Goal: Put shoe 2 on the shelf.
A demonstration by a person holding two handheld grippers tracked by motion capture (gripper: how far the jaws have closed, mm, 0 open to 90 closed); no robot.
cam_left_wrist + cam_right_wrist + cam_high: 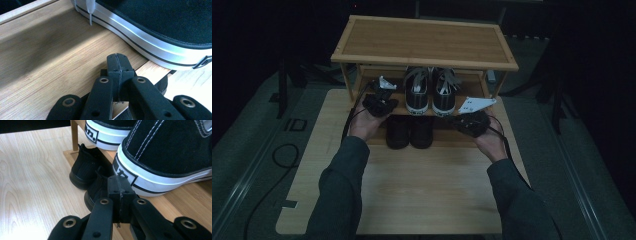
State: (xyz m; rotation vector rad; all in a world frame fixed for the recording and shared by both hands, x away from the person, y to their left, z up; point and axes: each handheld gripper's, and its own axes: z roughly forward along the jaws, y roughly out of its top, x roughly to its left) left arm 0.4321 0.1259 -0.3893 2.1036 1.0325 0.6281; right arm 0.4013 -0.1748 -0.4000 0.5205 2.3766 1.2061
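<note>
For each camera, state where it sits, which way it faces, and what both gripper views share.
High view: above the person's side, facing forward and down on the shoe rack; forearms, left gripper, right gripper show.
Left gripper view: on that gripper, along shut jaws toward a sneaker.
Right gripper view: along shut jaws toward black shoes.
Shared: the white-soled sneakers, wooden shelf.

The high view is dim, its surroundings almost black. Both gripper views are bright; a soft shadow crosses the shelf (37, 50), near parts slightly blurred.

Dark grey sleeves, black tongs (117, 62) with brass-ringed rivets
</note>
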